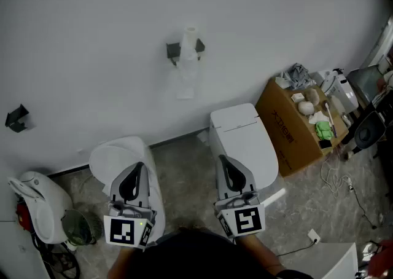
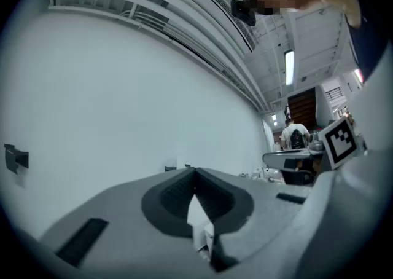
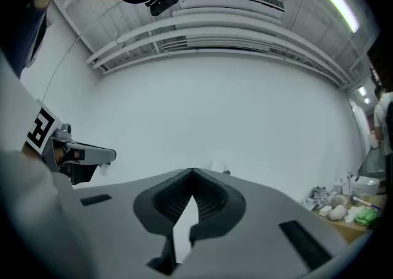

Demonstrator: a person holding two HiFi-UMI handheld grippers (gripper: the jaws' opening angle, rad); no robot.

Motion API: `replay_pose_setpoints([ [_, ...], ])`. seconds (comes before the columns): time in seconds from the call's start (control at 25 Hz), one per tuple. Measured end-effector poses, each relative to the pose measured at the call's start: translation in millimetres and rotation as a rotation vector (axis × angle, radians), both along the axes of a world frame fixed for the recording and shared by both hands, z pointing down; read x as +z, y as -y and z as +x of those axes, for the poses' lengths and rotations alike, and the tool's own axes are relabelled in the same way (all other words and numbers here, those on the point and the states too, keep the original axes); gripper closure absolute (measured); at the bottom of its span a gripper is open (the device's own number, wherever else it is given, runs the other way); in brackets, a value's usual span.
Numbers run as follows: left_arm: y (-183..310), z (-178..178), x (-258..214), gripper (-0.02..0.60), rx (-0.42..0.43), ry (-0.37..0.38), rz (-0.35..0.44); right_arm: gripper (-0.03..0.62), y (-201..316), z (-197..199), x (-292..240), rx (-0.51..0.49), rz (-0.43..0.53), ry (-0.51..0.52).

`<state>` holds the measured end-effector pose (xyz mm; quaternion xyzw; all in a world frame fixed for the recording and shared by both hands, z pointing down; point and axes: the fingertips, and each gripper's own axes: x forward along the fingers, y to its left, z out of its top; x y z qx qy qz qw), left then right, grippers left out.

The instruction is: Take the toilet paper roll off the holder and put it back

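Left claw (image 1: pixel 136 170) and right claw (image 1: pixel 226 164) both closed (empty), toilet paper roll (image 1: pixel 190 44) on wall holder (image 1: pixel 172 51)

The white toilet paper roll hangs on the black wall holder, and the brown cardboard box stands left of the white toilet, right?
Wrong side: the head view shows the brown cardboard box right of the white toilet. The white toilet paper roll does hang on the black wall holder.

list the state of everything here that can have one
white toilet paper roll: on the black wall holder, tail hanging
white toilet: lid down
brown cardboard box: open, filled
left claw: shut, empty
right claw: shut, empty
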<state>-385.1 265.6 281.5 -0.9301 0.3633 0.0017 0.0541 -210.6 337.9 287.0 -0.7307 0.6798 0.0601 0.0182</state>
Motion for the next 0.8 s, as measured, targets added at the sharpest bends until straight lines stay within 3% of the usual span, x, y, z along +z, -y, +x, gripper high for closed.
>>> replay_pose_setpoints([
  [0.44,-32.6,38.2,2.1,0.575,0.04,-0.073,-0.016,0.579,-28.6,19.2,9.0,-0.055,-0.006,0.058],
  [0.8,4.4,83.9,-7.2,0.469,0.121,-0.102,0.006,0.579,0.0,46.6,10.7,-0.042,0.003,0.07],
])
